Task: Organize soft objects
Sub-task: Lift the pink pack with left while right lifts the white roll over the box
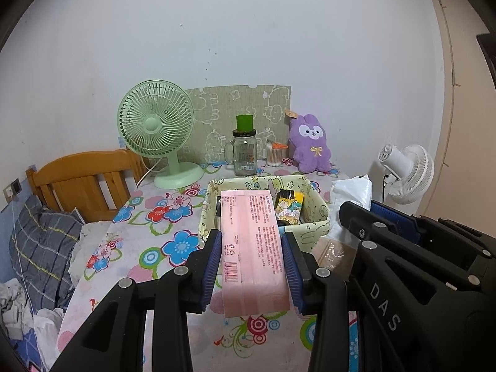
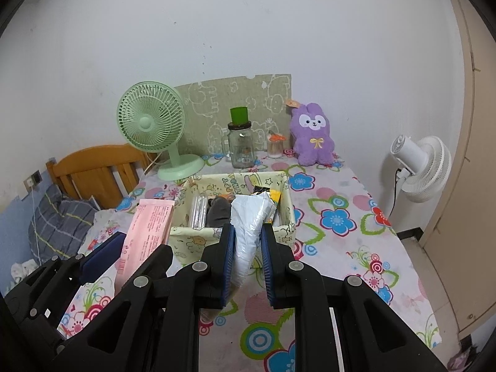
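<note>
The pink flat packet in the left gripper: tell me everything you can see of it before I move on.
The pink flat plastic packet is long, rectangular and glossy, printed with small red text and a barcode near its lower left. The left gripper clamps it between its blue pads at the long edges. It is held above the floral tablecloth, its far end reaching over the yellow-green patterned fabric box. The right wrist view shows it slanting upward.

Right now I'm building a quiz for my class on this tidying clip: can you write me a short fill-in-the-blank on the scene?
1. The left gripper is shut on a ____ packet.
2. The right gripper holds a ____ plastic pack.
3. The plush rabbit is ____ in colour.
4. The green fan stands on the table's ____ side.

Missing words: pink; white; purple; left
</note>
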A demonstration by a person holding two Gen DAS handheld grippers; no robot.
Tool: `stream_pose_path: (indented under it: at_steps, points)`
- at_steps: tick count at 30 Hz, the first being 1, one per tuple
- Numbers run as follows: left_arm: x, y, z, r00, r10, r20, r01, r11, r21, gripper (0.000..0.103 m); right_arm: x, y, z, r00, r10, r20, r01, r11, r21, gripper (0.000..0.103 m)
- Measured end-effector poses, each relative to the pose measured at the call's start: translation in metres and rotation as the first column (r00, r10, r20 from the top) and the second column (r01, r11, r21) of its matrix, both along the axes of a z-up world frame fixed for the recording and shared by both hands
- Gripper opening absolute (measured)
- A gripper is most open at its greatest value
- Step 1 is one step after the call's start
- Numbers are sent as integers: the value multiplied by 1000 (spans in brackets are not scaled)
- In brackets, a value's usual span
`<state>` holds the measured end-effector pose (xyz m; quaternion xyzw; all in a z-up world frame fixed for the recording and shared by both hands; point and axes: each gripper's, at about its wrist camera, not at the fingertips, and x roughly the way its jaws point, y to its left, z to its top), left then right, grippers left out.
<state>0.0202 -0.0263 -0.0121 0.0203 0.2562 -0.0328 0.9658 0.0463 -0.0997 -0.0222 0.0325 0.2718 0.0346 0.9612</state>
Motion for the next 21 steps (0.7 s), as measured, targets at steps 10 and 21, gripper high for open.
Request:
stream_pose_path:
  at_steps: [10,21]
  points:
    - [24,-1,4,1000,3,6,-3,1000,-3,40,23,0,4,1000,2,11,-2,1000,-3,20]
    - [51,0,8,1000,21,15,-22,1000,12,40,52,0,8,1000,7,19,-7,1000,-13,20]
